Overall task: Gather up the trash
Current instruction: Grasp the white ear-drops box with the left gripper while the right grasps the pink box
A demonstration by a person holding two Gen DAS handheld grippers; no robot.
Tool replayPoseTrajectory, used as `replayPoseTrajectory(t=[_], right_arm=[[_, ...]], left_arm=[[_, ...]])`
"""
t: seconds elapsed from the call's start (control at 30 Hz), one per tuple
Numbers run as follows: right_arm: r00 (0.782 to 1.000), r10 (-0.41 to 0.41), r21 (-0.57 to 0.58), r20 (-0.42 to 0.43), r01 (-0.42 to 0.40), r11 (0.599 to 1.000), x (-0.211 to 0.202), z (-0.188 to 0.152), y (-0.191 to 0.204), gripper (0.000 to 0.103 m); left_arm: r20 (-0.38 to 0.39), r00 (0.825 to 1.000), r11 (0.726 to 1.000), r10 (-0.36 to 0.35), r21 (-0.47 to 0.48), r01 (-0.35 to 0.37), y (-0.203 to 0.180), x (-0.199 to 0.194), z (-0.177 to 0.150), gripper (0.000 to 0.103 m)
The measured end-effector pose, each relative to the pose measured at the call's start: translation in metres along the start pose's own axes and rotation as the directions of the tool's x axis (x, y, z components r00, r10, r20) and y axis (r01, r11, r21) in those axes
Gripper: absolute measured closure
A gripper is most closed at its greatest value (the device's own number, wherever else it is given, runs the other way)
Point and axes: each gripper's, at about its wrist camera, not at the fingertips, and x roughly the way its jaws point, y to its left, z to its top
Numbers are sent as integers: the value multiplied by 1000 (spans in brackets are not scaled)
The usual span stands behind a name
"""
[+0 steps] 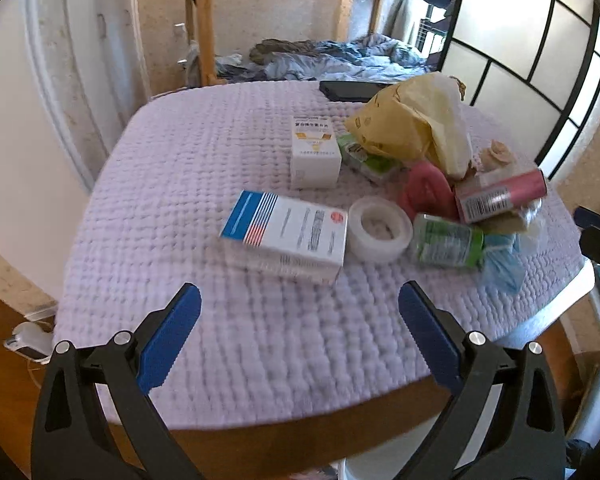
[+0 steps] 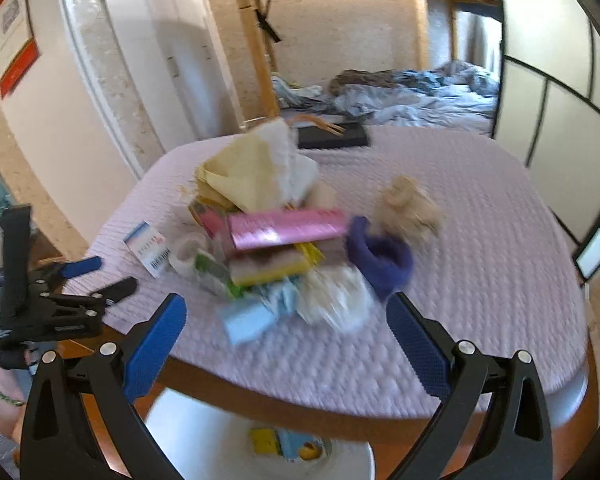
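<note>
Fingers of the left tool [image 1: 300,334] stand wide apart and hold nothing, hovering over the near edge of the counter [image 1: 228,360] with its quilted lilac cover. Straight ahead of it, nearest of all, lies the striped medicine box [image 1: 286,234], its long axis running roughly across the gap between the fingers, so a plain forward reach looks enough. Just right of the box sits a tape roll [image 1: 378,227], then the trash pile [image 1: 452,184] topped by a yellow paper bag [image 1: 412,120]. The right tool [image 2: 286,344] is likewise spread and empty; the pile's crumpled white plastic [image 2: 334,300] lies directly before it, blurred. Below the counter edge a white bin [image 2: 204,440] already holds some scraps.
</note>
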Motion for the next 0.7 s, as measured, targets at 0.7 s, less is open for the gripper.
replayPoseTrajectory(t=[0.7], right_arm=[[981,174,-14,-80,-176,984,67,44,-18,4]], left_arm=[[-52,993,994,-104,36,106,6,47,27,3]])
